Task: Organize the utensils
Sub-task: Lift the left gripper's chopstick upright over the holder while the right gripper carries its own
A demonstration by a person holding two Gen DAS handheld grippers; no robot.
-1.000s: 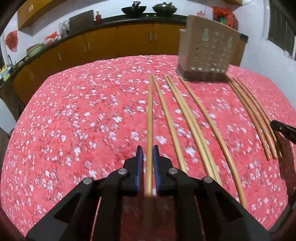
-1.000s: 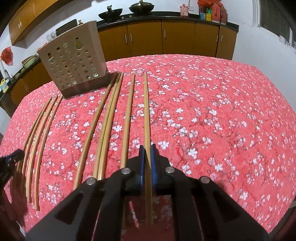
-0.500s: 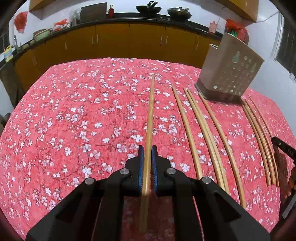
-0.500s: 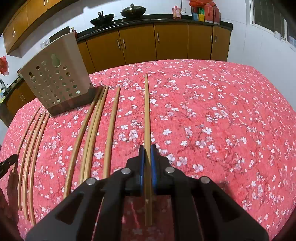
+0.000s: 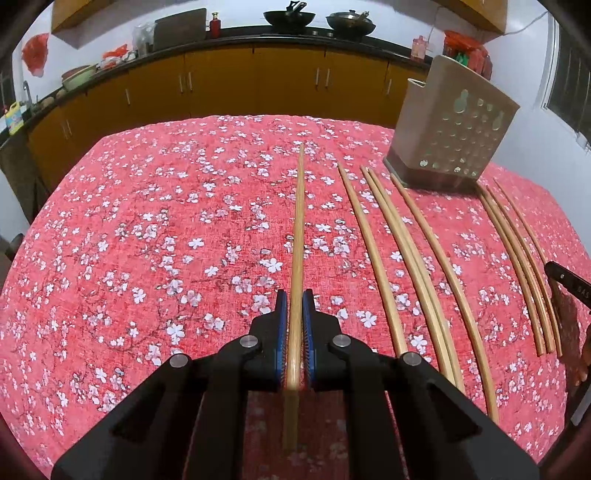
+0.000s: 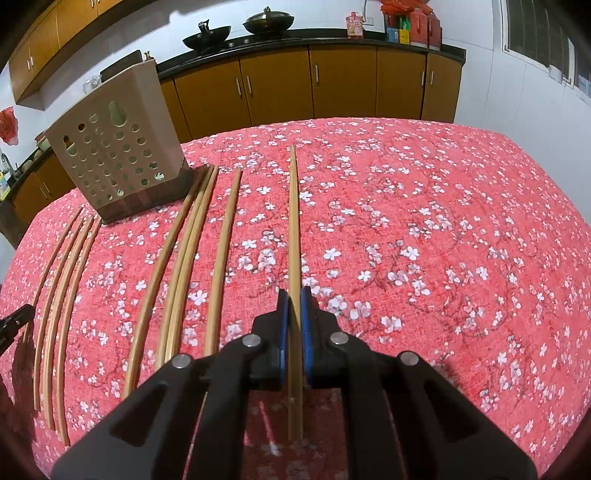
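- Grippers: my left black two-finger gripper with blue pads [image 5: 294, 325] is clamped on a long pale bamboo chopstick [image 5: 298, 236], which runs forward between the pads above the red floral tablecloth [image 5: 147, 240].
- My right black gripper with blue pads [image 6: 294, 325] is likewise closed on a second bamboo chopstick [image 6: 294, 221], held pointing straight ahead.
- Remaining loose chopsticks: a group of four [image 6: 192, 258] lies on the cloth between the two grippers, and a further group of three [image 6: 62, 295] lies beyond it, nearer my left side.
- The beige perforated plastic utensil holder [image 6: 114, 147] stands upright on the cloth at the far ends of the loose chopsticks.
- Background: brown kitchen cabinets [image 6: 332, 85] under a dark counter carrying two black woks [image 5: 317, 18].
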